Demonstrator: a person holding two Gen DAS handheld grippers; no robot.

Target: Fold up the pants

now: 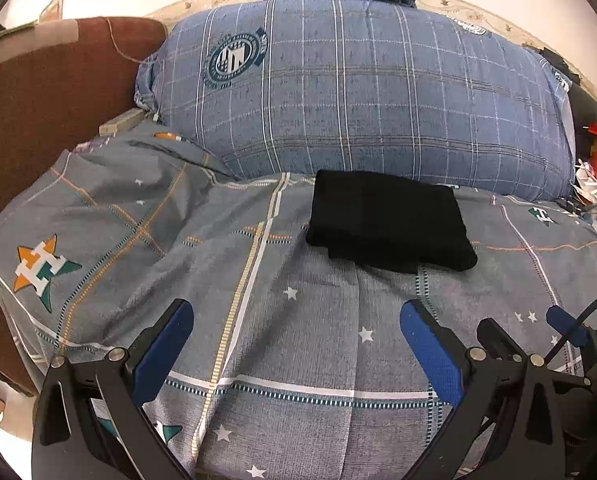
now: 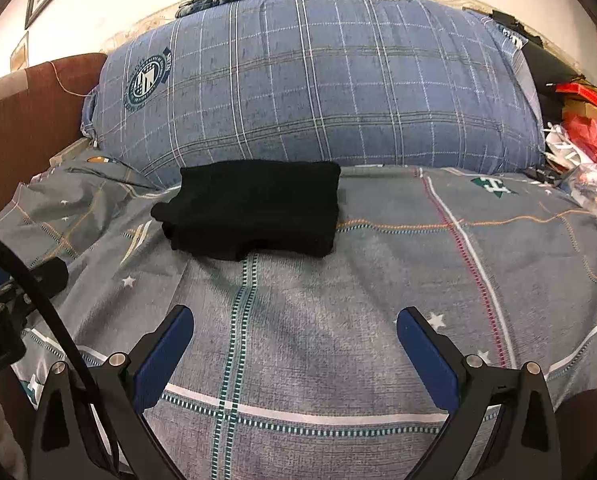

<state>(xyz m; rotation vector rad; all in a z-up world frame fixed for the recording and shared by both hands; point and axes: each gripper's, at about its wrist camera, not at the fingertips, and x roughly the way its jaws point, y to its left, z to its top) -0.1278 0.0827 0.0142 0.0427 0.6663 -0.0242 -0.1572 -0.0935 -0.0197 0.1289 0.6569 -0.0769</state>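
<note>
The black pants [image 1: 390,220] lay folded into a compact rectangle on the grey bed sheet [image 1: 298,360], just in front of the big blue plaid pillow [image 1: 358,92]. The left gripper [image 1: 296,344] hovered over the sheet with its blue-padded fingers [image 1: 166,344] spread wide and holding nothing. The right gripper [image 2: 294,344] hung likewise, fingers [image 2: 426,352] parted and empty, well short of the pants [image 2: 254,212]. The sheet bore an orange-and-green star with a white letter H [image 1: 40,268]. The pillow carried a round navy crest [image 1: 234,58]; its ring of lettering was too small to read.
</note>
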